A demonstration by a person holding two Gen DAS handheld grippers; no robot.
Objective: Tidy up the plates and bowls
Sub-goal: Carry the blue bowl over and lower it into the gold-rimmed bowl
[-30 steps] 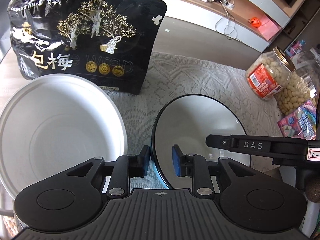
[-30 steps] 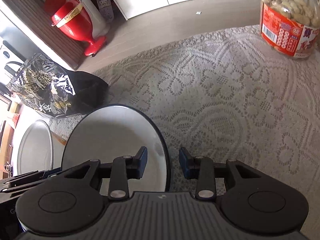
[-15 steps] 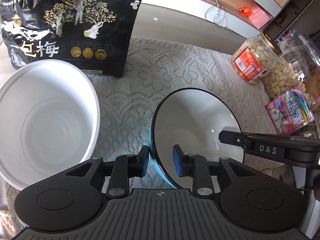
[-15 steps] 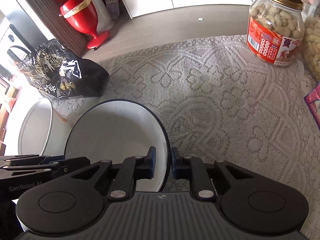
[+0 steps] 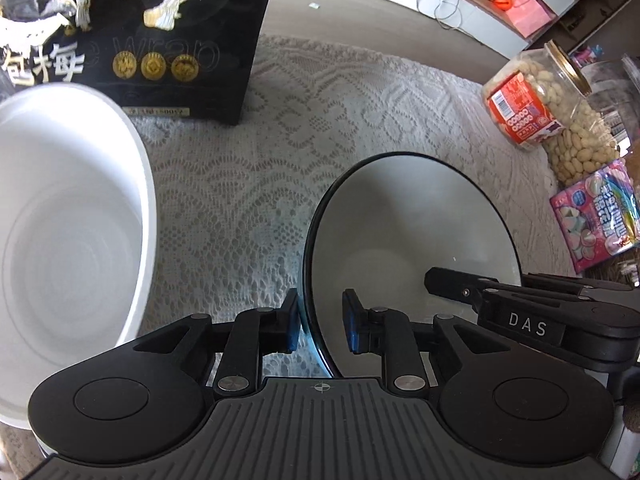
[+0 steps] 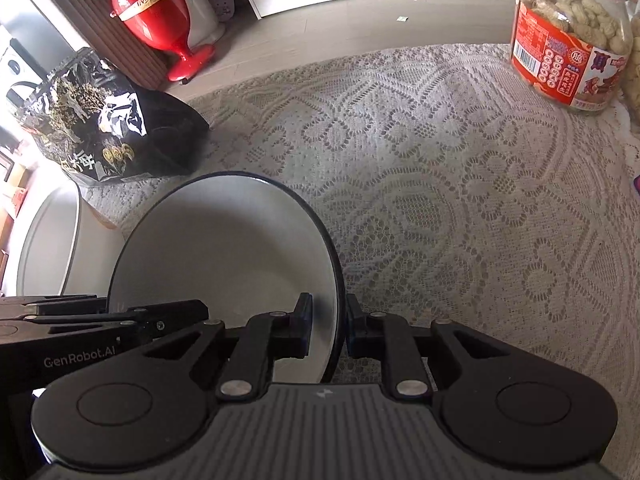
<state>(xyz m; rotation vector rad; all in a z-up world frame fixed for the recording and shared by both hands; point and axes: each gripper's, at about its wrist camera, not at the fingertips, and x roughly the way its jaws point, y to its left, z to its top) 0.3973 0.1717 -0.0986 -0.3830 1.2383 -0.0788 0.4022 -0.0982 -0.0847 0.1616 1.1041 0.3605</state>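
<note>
Dark-rimmed bowl [image 5: 412, 232] on the lace cloth [image 5: 340, 112], straddled at opposite sides of its rim by both grippers. Left gripper [image 5: 320, 326]: jaws have just been closing, outer pad at the bowl's wall, inner pad not yet clearly touching. Right gripper [image 6: 326, 330]: jaws nearly shut, pinching the rim between them. The large white bowl [image 5: 60, 220] stands just left of the dark-rimmed bowl, in front of the black bag [image 5: 160, 40], on the left gripper's side; a nesting move would likely carry the gripped bowl leftward. Peanut jar [image 6: 572, 36] well apart to the right
</note>
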